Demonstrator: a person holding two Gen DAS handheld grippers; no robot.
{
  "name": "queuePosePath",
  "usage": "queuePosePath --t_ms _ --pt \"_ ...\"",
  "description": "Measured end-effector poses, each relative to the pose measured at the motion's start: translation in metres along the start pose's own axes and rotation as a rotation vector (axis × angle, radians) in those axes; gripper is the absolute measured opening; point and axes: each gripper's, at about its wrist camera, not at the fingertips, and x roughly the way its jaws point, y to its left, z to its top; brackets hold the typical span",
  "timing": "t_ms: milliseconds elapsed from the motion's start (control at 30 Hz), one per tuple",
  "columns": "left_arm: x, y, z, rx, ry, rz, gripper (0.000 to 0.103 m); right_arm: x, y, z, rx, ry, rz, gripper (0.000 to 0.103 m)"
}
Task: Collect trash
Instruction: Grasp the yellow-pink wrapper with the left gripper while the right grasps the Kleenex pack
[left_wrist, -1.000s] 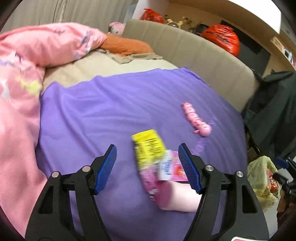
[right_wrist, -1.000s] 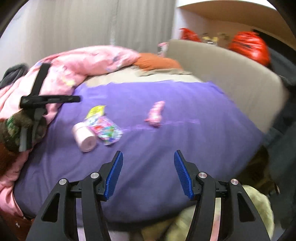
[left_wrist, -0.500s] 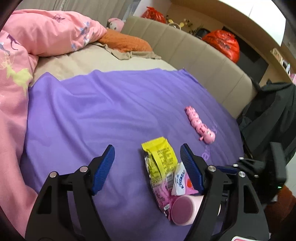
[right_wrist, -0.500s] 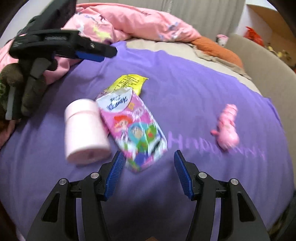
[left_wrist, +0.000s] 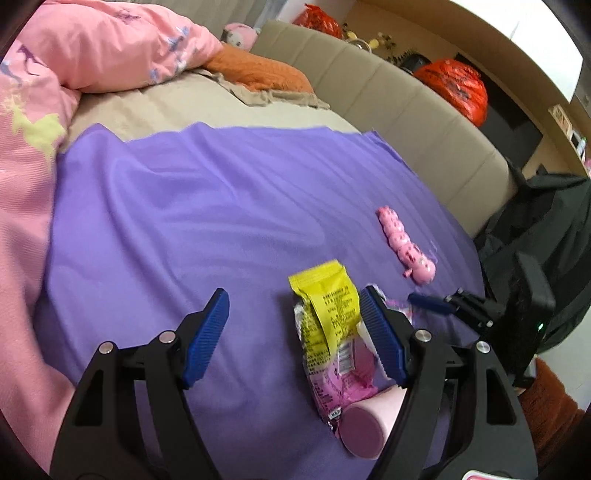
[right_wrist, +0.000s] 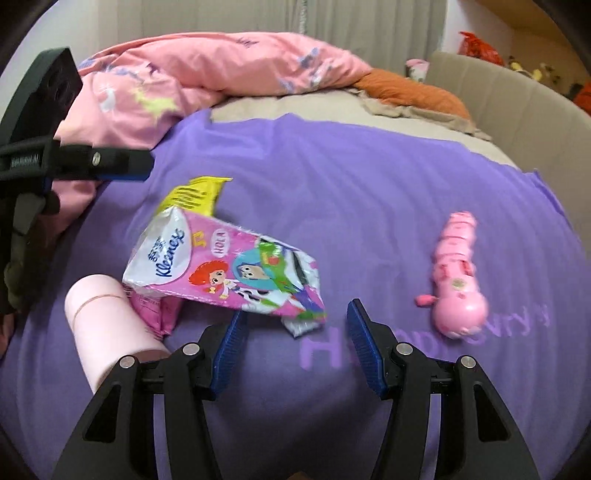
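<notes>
A: Purple fleece blanket (right_wrist: 351, 173) spread on bed. Landmark?

B: Pink cartoon-print Kleenex tissue packet (right_wrist: 229, 269), mid-blanket. Pale pink cylindrical bottle (right_wrist: 99, 325) lies just left of it, touching. Pink segmented plastic caterpillar toy (right_wrist: 456, 273) well right. Yellow crinkled foil wrapper (left_wrist: 325, 306) tucked behind the packet, overlapping.

A: Tools?

B: Right gripper (right_wrist: 293, 347) spread wide, holding nothing, just short of the packet's near corner. Left gripper (left_wrist: 293, 332) likewise gaping, empty, wrapper between its blue pads (left_wrist: 205, 332).
</notes>
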Motion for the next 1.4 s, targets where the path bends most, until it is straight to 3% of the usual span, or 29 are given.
queuePosePath --t_ms 133,300,433,633,800,967,1067,1100,1200,1400 --pt "0.023 -0.011 -0.004 0.013 0.064 -0.037 0.067 -0.007 -0.006 -0.008 0.032 -0.005 -0.038 0.054" --pt "0.044 -0.019 -0.011 0.013 0.155 -0.050 0.038 -0.023 -0.015 -0.016 0.139 -0.041 -0.027 0.054" --pt "0.038 -0.015 -0.010 -0.002 0.124 -0.045 0.023 -0.038 -0.014 -0.016 0.205 -0.079 -0.026 0.054" --pt "0.016 -0.017 -0.003 0.029 0.018 0.045 0.021 -0.043 -0.005 -0.010 0.343 -0.104 -0.038 0.054" --pt "-0.002 -0.023 0.002 0.096 -0.093 0.168 0.021 -0.024 -0.003 -0.005 0.458 -0.080 -0.055 0.054" --pt "-0.003 -0.021 0.005 0.091 -0.101 0.187 0.021 0.003 -0.001 -0.002 0.503 -0.004 -0.005 0.050" --pt "-0.001 -0.020 0.004 0.090 -0.090 0.188 0.021 0.015 0.001 0.005 0.451 0.008 -0.002 0.032" --pt "-0.001 -0.020 0.004 0.090 -0.090 0.187 0.021 0.017 0.001 0.006 0.445 0.008 0.026 0.021" --pt "-0.002 -0.020 0.004 0.094 -0.091 0.183 0.021 0.010 0.004 0.010 0.424 -0.011 0.089 0.008" --pt "-0.009 -0.032 0.000 0.122 -0.102 0.179 0.021 -0.043 0.015 0.010 0.315 -0.067 0.061 0.004"
